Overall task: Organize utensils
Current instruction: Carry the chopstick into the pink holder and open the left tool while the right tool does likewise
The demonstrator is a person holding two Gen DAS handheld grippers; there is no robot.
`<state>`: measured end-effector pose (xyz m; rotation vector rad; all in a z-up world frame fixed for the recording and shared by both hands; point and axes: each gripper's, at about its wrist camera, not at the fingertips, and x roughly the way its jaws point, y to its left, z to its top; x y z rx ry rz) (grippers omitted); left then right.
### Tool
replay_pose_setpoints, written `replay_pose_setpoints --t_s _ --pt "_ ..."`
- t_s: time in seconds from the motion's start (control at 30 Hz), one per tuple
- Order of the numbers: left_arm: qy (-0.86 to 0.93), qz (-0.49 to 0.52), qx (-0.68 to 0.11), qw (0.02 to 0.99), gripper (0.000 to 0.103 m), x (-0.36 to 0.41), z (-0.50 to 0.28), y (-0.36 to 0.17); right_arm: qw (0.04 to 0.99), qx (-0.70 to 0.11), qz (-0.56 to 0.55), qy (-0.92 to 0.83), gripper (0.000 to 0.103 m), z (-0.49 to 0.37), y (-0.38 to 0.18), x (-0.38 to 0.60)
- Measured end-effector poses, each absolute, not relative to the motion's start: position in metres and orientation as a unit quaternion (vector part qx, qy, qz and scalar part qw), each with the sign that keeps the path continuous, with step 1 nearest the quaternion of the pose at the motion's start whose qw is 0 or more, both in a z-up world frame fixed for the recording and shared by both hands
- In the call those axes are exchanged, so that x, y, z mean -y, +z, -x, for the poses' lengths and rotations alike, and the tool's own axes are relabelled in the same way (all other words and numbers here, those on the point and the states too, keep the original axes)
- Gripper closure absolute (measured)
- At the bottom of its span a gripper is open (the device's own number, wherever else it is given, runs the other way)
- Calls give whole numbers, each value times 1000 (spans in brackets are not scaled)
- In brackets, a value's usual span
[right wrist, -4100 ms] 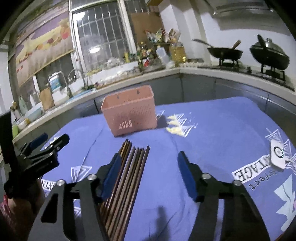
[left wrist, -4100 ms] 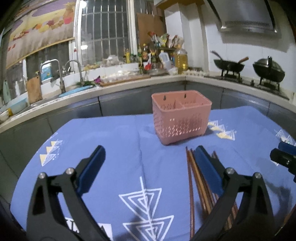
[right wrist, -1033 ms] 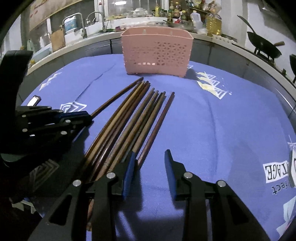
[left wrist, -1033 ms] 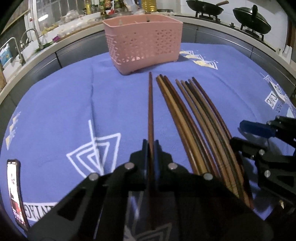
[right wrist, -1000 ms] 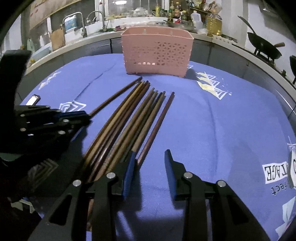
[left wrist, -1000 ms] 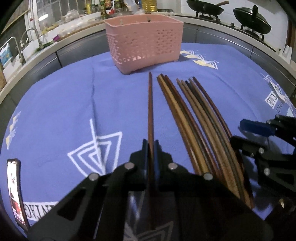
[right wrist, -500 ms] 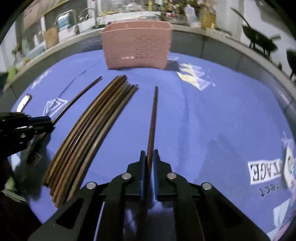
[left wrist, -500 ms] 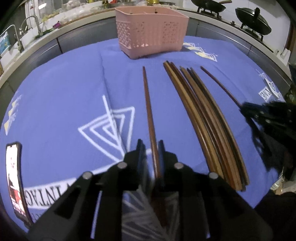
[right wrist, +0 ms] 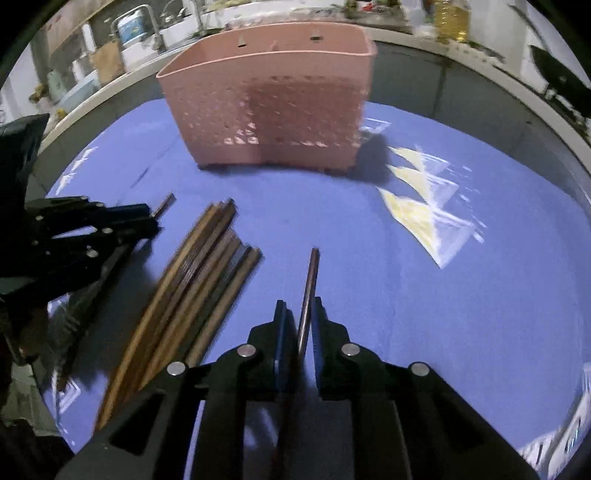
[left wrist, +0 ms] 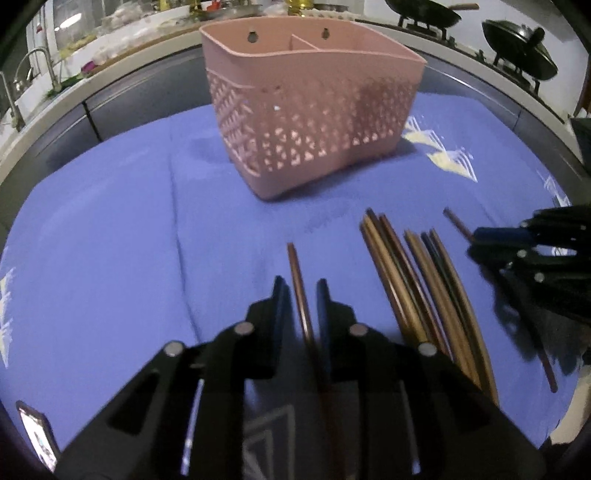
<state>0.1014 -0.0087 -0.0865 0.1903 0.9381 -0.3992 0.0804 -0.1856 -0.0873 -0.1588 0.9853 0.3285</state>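
Note:
A pink perforated basket (left wrist: pixel 314 122) (right wrist: pixel 266 103) with two compartments stands on the blue cloth. Several brown chopsticks (left wrist: pixel 417 284) (right wrist: pixel 195 280) lie in a bundle in front of it. My left gripper (left wrist: pixel 300 295) is shut on a single chopstick (left wrist: pixel 295 266) that points toward the basket. My right gripper (right wrist: pixel 300 314) holds another chopstick (right wrist: pixel 312 273) between its pads, which still press on it while the jaws ease slightly open. Each gripper also shows in the other's view: the right gripper (left wrist: pixel 476 234) beside the bundle, the left gripper (right wrist: pixel 147 218) on the bundle's far side.
The blue patterned tablecloth (left wrist: pixel 110 221) covers the round table. A phone (left wrist: pixel 37 439) lies near its front left edge. Behind the basket runs a kitchen counter with a sink tap (left wrist: pixel 33 66), bottles (right wrist: pixel 447 18) and woks (left wrist: pixel 517 55).
The right gripper closed on the rightmost chopstick. Both grippers then moved forward toward the basket, each carrying its chopstick away from the bundle; the basket now looms larger.

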Motion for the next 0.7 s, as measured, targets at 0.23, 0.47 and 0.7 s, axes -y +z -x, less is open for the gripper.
replay_pose_setpoints --t_s 0.23,0.47,0.7 --pt "-218 -14 -398 891 98 -21 -84 -32 890 -406 14 207 98 -57 -44 193" --pt "-245 37 -284 926 98 -52 -35 58 950 -235 -1 208 98 14 35 203" --pt "-246 21 -259 934 98 -47 -21 72 964 -182 -11 193 98 30 50 207"
